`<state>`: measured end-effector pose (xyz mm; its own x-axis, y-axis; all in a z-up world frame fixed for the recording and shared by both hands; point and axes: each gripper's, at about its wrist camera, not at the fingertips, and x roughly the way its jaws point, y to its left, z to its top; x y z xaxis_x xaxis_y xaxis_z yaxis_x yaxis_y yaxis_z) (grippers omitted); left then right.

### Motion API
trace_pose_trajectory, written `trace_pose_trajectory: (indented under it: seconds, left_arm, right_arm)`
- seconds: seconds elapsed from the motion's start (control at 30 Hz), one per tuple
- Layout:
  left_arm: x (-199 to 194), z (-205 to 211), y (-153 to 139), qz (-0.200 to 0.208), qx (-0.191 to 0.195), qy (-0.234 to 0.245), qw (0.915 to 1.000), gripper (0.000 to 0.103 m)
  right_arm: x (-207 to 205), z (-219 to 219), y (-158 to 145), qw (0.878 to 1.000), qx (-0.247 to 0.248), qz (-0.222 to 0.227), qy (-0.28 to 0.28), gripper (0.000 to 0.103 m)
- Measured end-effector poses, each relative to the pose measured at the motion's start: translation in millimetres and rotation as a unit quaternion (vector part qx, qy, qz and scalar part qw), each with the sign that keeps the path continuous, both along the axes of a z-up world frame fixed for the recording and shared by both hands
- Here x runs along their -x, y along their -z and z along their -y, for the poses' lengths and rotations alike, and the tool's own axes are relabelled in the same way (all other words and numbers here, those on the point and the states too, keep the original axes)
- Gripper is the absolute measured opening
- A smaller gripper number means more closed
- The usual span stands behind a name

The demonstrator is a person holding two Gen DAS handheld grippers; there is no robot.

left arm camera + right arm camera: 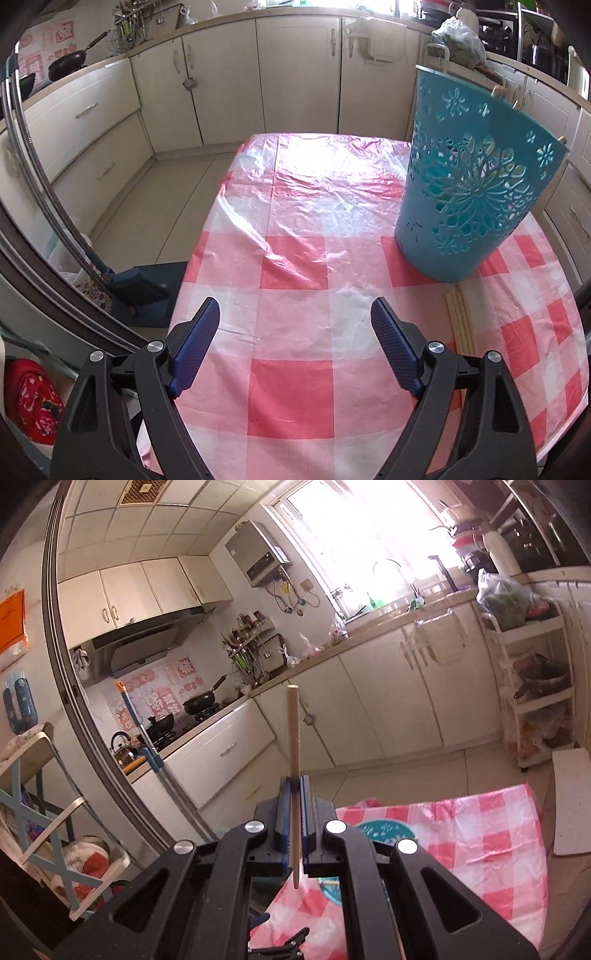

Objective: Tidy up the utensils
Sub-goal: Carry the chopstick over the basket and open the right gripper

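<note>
My left gripper (pixel 295 302) hangs open over the red-and-white checked tablecloth (pixel 295 258), with nothing between its blue pads. To its right a teal perforated basket (pixel 472 184) stands on the table. A few cream chopsticks (pixel 458 321) lie flat on the cloth just in front of the basket. In the right wrist view my right gripper (pixel 294 781) is shut on a single cream chopstick (pixel 293 731), held upright high above the table. The chopstick's ends stick out above and below the pads. The basket's teal rim (pixel 384 830) shows below this gripper.
Cream kitchen cabinets (pixel 229 81) run behind the table. A blue broom and dustpan (pixel 140 288) lie on the floor by the table's left edge, next to a sliding door frame (pixel 44 177). A white shelf cart (pixel 535 686) stands at the right.
</note>
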<state>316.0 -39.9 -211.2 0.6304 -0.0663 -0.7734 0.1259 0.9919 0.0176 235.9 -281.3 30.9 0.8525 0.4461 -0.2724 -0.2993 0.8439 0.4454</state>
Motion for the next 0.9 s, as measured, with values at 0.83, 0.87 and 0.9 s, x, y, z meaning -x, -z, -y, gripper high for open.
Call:
trace_pose_trajectory:
  seconds: [0.83,0.87,0.9]
  left_arm:
    - [-49,17,39,-0.05,-0.006,0.011,0.9987,0.096]
    - [-49,17,39,-0.049,-0.006,0.011,0.9987,0.096]
    - [-49,17,39,-0.05,-0.006,0.011,0.9987,0.096]
  right_arm:
    - [-30,-24,104,0.98,0.157,-0.112,0.049,0.038]
    - [-23,-23,104,0.981,0.152,-0.107,0.055,0.04]
    - [-15,-19,105,0.982,0.147,-0.103,0.064,0.043]
